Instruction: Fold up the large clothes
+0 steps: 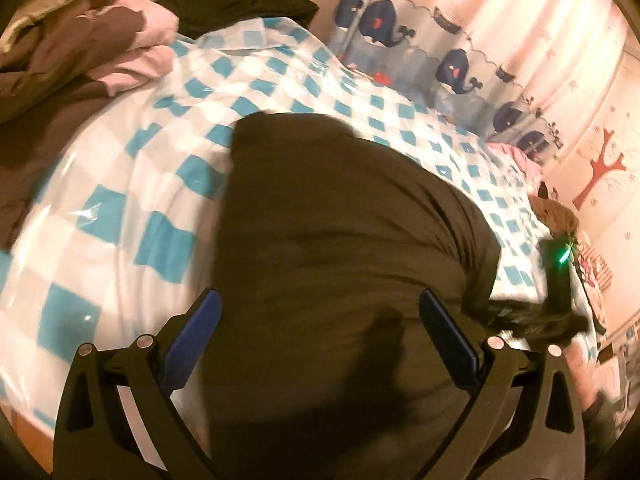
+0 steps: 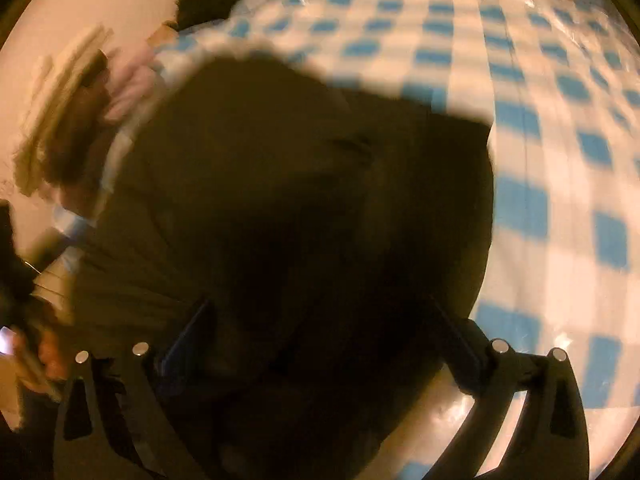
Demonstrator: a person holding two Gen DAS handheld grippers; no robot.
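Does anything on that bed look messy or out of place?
Somewhat. The dark garment lies bunched and rumpled on the blue checked cover, not flat. Behind it, pink and brown clothes sit in a loose heap. Both grippers, left and right, are open over the garment.

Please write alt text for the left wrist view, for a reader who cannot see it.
A dark garment lies on a blue and white checked sheet, with the left gripper over it, jaws open. A pile of pink and brown clothes sits at far left.
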